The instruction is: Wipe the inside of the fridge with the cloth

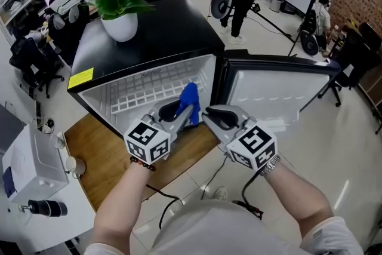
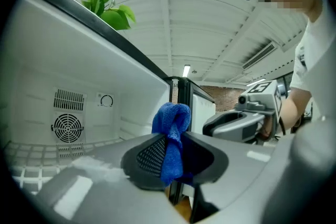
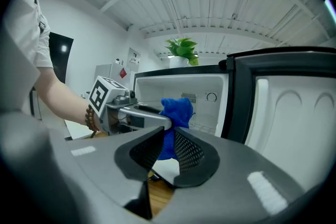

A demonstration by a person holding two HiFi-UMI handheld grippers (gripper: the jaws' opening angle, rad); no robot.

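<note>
Fridge (image 1: 149, 33): black-topped compact unit, door (image 1: 268, 89) swung wide open to the right. White interior exposed, wire shelf (image 1: 140, 89) in place. Potted plant (image 1: 119, 6) sits on top, well clear of the opening.

Left tool (image 1: 187, 110): jaws pinching a blue cloth (image 1: 190, 97) at about mid-length, bunched end sticking up past the tips. Cloth is at the mouth of the compartment, just in front of the shelf edge; no contact w/ any inner surface seen.

Right tool (image 1: 207, 113): jaws slightly spread, nothing btwn the pads, tips just beside the cloth.

Assessment: prep done (door open, cloth gripped and brought to the opening). Wiping itself appears not yet started. Outstanding: side walls, back panel, shelf, poss. door liner. Early stage.
</note>
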